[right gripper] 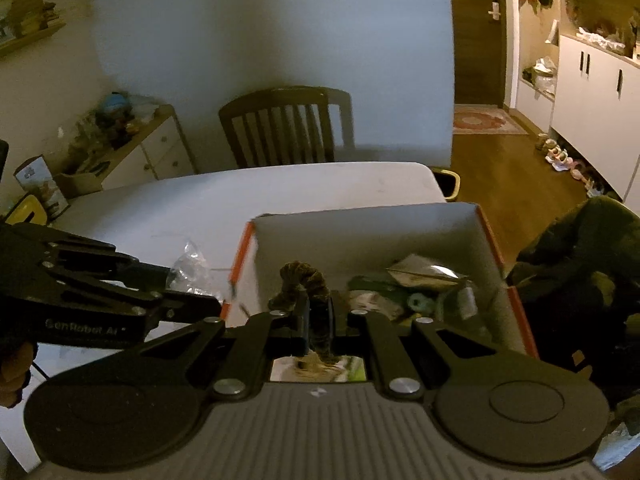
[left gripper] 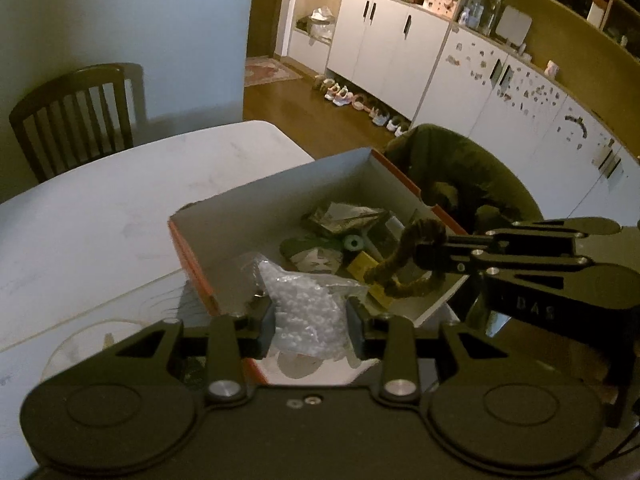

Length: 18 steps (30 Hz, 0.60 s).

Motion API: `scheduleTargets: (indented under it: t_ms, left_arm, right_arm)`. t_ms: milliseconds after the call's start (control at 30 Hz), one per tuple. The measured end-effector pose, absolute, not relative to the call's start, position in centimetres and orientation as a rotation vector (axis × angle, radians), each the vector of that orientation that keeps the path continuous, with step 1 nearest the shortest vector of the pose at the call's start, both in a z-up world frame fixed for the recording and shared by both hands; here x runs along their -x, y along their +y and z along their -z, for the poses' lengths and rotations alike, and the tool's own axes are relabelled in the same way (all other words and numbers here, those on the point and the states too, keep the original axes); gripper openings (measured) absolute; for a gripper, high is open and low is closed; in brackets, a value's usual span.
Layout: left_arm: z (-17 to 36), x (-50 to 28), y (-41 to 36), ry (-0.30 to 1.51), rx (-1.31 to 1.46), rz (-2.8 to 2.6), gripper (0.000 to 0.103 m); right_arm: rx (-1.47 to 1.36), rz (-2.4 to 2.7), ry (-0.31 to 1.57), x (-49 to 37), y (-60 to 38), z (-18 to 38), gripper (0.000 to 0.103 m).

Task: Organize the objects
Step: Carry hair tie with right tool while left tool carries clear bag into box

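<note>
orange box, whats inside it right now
Inside the orange box: a crumpled foil packet, a green roll, a yellow item and a printed face card. The left gripper's clear plastic bag covers the near corner.

An open box (left gripper: pixel 276 196) stands at the near right part of the counter (left gripper: pixel 120 208), with a chair (left gripper: pixel 76 112) behind the counter's far edge against the wall. In the box lie a crumpled packet (left gripper: pixel 344 216), a small roll (left gripper: pixel 354 243) and other small things toward its right side. The left gripper (left gripper: pixel 311 320) holds a plastic bag (left gripper: pixel 308 304) over the box's near left rim, and to its right the right gripper (right gripper: pixel 318 322) holds a fuzzy loop (left gripper: pixel 408 264) above the box's inside.
</note>
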<state>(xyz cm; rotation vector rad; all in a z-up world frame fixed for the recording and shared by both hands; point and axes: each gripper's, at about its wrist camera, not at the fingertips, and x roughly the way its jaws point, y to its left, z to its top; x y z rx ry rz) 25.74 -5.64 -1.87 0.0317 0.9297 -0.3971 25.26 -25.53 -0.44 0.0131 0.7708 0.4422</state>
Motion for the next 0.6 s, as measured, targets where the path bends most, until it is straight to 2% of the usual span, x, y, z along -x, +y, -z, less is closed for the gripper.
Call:
scheduleTargets:
  t_ms: [600]
  left_arm:
    - [8.1,-30.7,-11.2,1.085,-0.127,0.356,0.036]
  right_arm:
    - [-0.004,-0.414,0.872,-30.1,-30.3,5.6,0.008]
